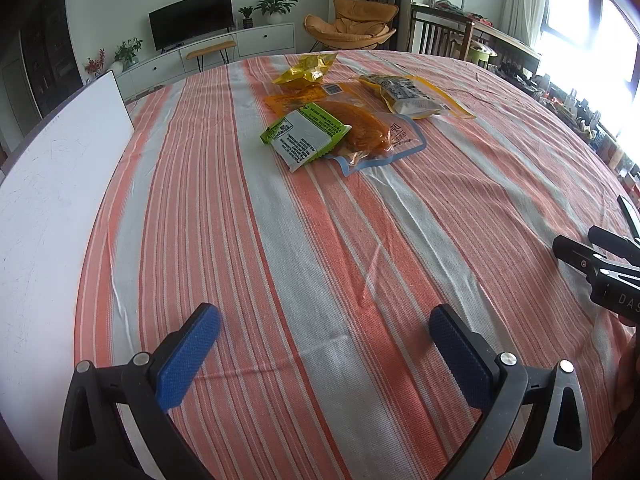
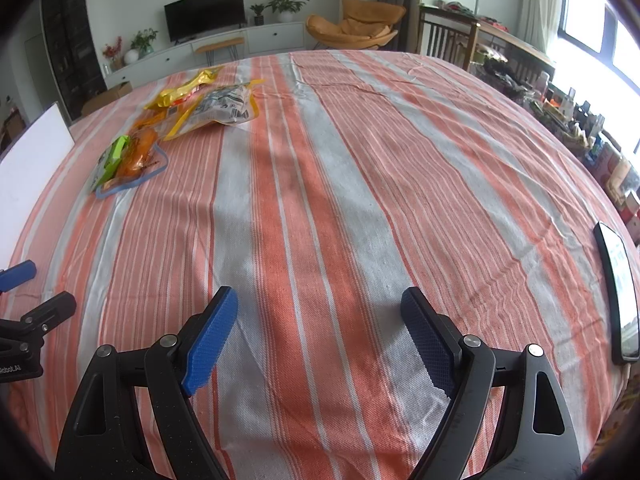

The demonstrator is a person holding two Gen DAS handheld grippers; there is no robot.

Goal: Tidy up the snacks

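Four snack packets lie in a loose cluster on the far part of the desk: a green-and-white packet [image 1: 306,136] resting partly on a clear, blue-edged pouch [image 1: 372,136] with an orange filling, a crumpled yellow foil bag [image 1: 306,70] behind them, and a yellow-bordered pouch [image 1: 412,96] just beside, to the right. All look light, thin and soft, their film probably slick, so a pinch on a flat sealed edge or corner seems the surest hold; the overlapping pair would likely drag together unless the top packet goes first. The left gripper [image 1: 324,344] hangs well short of the cluster, its blue-padded fingers [image 1: 188,356] spread wide over bare striped cloth [image 1: 360,260] and holding nothing. The right gripper [image 2: 320,332] is likewise spread and empty, with the snacks far off to its left. A white board [image 1: 52,200] lies along the desk's left edge, and a dark phone [image 2: 620,296] sits near the right edge. Sorting appears not yet begun.
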